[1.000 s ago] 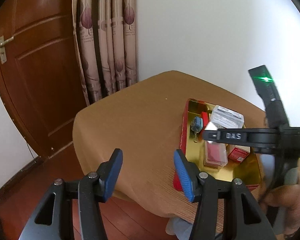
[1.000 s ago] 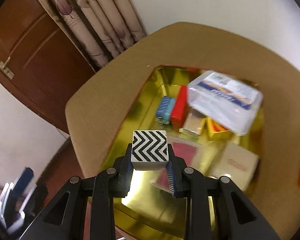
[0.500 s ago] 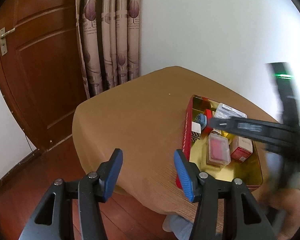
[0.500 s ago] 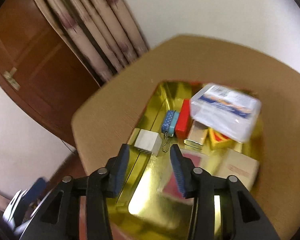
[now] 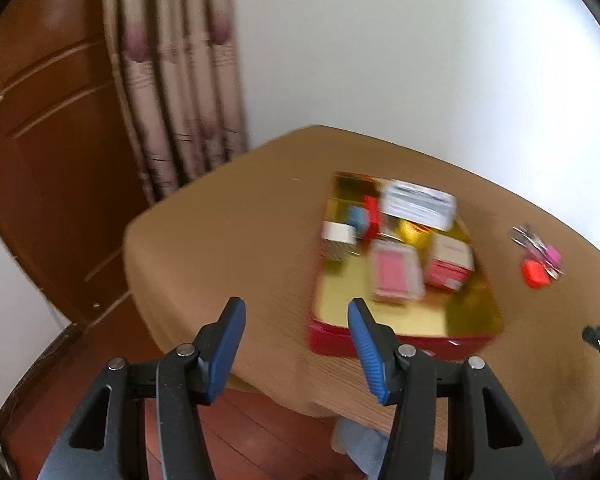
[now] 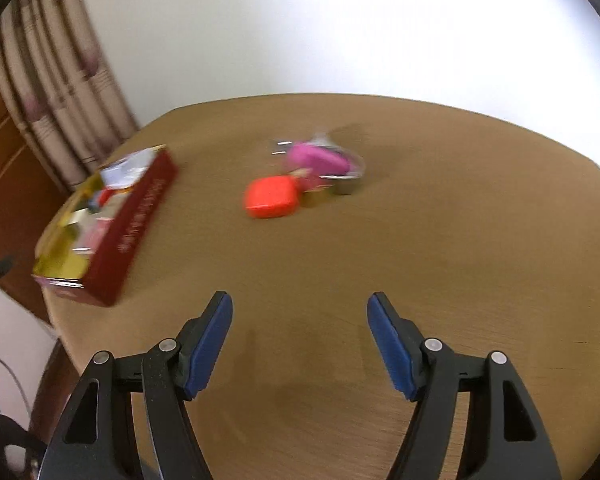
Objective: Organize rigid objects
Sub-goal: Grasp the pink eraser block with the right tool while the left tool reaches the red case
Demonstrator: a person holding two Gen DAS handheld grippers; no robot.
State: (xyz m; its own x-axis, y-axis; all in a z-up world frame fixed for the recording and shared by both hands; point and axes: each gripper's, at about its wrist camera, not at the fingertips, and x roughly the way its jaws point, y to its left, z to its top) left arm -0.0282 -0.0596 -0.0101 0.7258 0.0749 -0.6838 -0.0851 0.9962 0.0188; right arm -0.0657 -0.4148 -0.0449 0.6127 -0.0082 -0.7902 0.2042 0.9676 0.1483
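A red tin (image 5: 396,342) with a gold inside sits on the brown table and holds several small boxes, among them the white zigzag cube (image 5: 337,236). The tin also shows at the left in the right wrist view (image 6: 140,216). A small heap of loose items lies on the table to its right: an orange-red piece (image 6: 271,196) and a pink piece (image 6: 320,158); it also shows in the left wrist view (image 5: 537,256). My left gripper (image 5: 296,344) is open and empty before the table's near edge. My right gripper (image 6: 300,344) is open and empty above bare tabletop.
The table (image 6: 440,240) has a rounded edge. A wooden door (image 5: 40,160) and a curtain (image 5: 180,80) stand behind on the left, and a white wall is at the back. Both views are blurred by motion.
My right gripper let go of the zigzag cube in the tin, opened wide and swung right toward the loose items. My left gripper stayed open and its view shifted right.
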